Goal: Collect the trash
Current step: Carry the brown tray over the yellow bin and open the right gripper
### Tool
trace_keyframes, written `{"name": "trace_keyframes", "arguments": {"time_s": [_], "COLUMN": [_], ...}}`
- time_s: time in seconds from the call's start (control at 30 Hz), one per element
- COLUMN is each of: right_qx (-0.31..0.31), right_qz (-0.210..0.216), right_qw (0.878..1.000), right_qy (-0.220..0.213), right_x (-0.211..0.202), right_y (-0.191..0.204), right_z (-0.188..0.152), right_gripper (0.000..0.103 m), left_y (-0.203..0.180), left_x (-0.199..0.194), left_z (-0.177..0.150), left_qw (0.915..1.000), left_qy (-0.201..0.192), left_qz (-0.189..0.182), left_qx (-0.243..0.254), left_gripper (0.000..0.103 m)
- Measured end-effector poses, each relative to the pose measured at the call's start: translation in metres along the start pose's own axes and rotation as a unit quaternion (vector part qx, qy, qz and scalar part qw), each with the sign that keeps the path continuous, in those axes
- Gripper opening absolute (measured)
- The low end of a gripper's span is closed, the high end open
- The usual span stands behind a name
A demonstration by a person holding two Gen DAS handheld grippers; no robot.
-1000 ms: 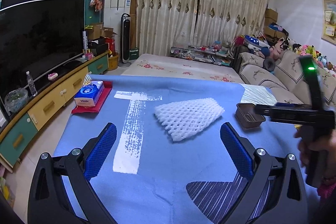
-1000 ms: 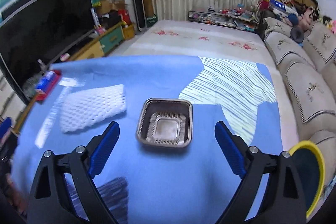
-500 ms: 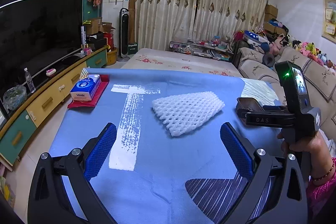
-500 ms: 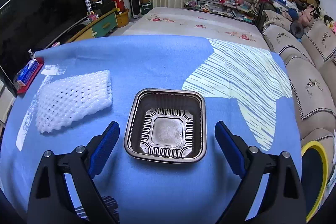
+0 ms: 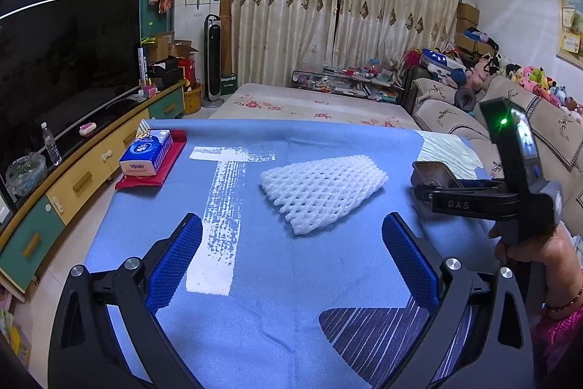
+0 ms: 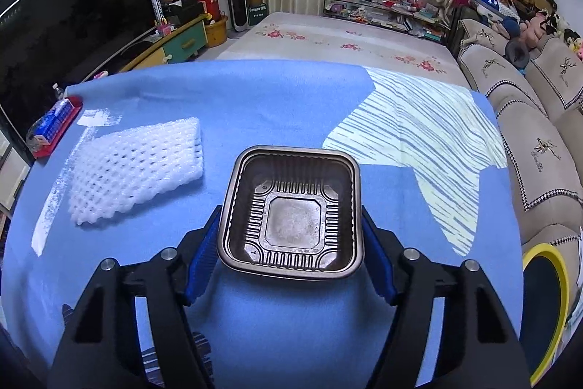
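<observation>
A brown square plastic tray (image 6: 291, 210) sits on the blue tablecloth, and my right gripper (image 6: 289, 236) is shut on it, one blue pad against each side. The tray (image 5: 431, 172) and the right gripper (image 5: 437, 192) also show at the right of the left wrist view. A white foam net sleeve (image 5: 322, 190) lies mid-table, ahead of my left gripper (image 5: 291, 257), which is open and empty above the cloth. The sleeve (image 6: 135, 168) lies left of the tray in the right wrist view.
A blue tissue box (image 5: 147, 154) on a red mat stands at the table's far left edge. A yellow-rimmed bin (image 6: 543, 308) stands off the table's right edge. A TV cabinet runs along the left and sofas (image 6: 539, 141) along the right.
My right gripper moved forward around the brown tray and closed its pads on its sides. My left gripper stayed open and nearly still.
</observation>
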State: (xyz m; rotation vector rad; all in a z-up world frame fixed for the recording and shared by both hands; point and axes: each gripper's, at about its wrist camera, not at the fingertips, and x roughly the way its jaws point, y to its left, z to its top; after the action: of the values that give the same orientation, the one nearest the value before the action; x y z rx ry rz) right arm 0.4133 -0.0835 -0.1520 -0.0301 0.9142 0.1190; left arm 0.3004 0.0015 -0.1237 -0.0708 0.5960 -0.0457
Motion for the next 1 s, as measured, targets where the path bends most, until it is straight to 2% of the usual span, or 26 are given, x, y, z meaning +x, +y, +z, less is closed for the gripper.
{"name": "trace_keyframes", "arguments": {"time_s": [0.27, 0.43, 0.57, 0.67, 0.8, 1.0], "right_qx": [-0.017, -0.014, 0.021, 0.071, 0.15, 0.215], "right_qz": [0.002, -0.007, -0.028, -0.064, -0.111, -0.155], "right_qw": [0.999, 0.999, 0.998, 0.994, 0.982, 0.964], "right_qy": [-0.033, -0.05, -0.056, -0.052, -0.033, -0.004], "right_x": [-0.051, -0.082, -0.106, -0.119, -0.124, -0.117], "right_y": [-0.004, -0.022, -0.066, -0.116, -0.187, -0.256], "right_z": [-0.011, -0.029, -0.053, -0.077, -0.11, -0.145], "right_gripper": [0.066, 0.066, 0.067, 0.067, 0.067, 0.068], "left_y": [0.0, -0.002, -0.007, -0.01, -0.016, -0.03], "left_x": [-0.001, -0.004, -0.005, -0.004, -0.001, 0.004], "left_z": [-0.001, -0.002, -0.004, -0.005, -0.006, -0.01], "left_qw": [1.0, 1.0, 0.9999, 0.9998, 0.9995, 0.9984], "left_qy": [-0.003, -0.006, -0.004, -0.001, 0.008, 0.023], "left_qz": [-0.001, -0.002, -0.004, -0.007, -0.017, -0.032], "left_qx": [0.002, 0.006, 0.013, 0.018, 0.025, 0.041], "left_gripper": [0.097, 0.097, 0.097, 0.097, 0.097, 0.097]}}
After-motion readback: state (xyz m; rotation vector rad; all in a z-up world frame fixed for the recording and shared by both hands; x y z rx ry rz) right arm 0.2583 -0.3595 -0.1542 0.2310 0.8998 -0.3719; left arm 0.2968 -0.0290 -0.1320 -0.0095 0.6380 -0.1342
